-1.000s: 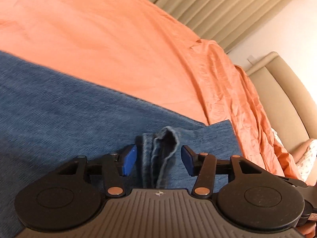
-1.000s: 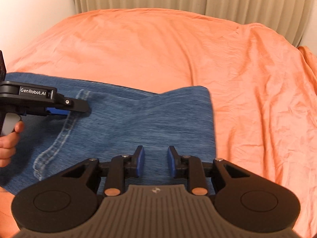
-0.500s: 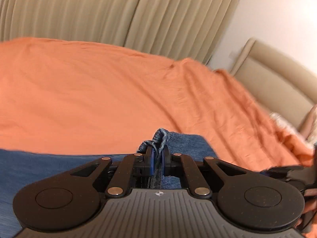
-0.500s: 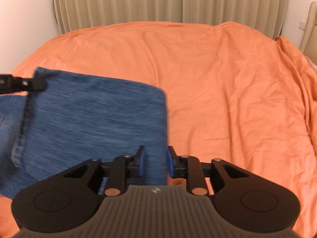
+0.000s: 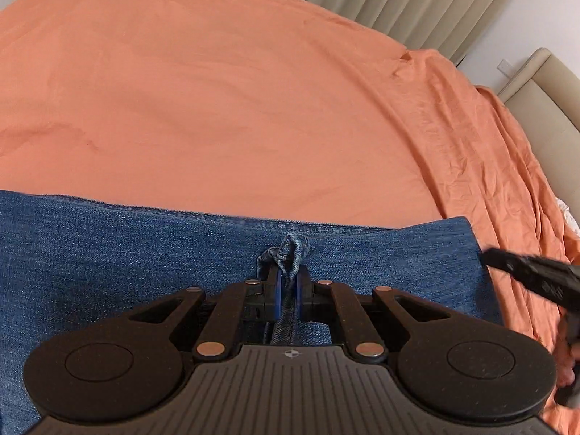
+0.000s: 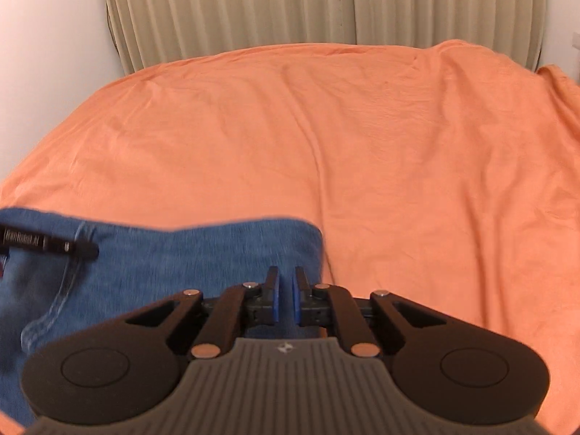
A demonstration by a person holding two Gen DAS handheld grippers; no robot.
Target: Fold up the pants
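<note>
Blue denim pants (image 5: 127,253) lie flat on the orange bed sheet (image 5: 253,108). My left gripper (image 5: 289,277) is shut on a bunched fold of the denim at the far hem, and a tuft sticks up above its pads. In the right wrist view the pants (image 6: 199,253) fill the lower left. My right gripper (image 6: 286,282) sits over their right edge, its jaws closing to a narrow slit with denim between the pads. The left gripper's tip (image 6: 87,250) shows at the left edge, and the right gripper's tip (image 5: 489,255) at the right of the left wrist view.
The orange sheet (image 6: 398,145) spreads wide beyond the pants and is wrinkled toward the right. Beige curtains (image 6: 290,11) hang behind the bed. A padded beige headboard (image 5: 543,98) stands at the right. A person's hand (image 5: 569,373) holds the right gripper.
The left jaws closed on the denim fold and lifted it a little. The right jaws narrowed from a wide gap to a slit, and the right gripper shifted across toward the pants' right edge.
</note>
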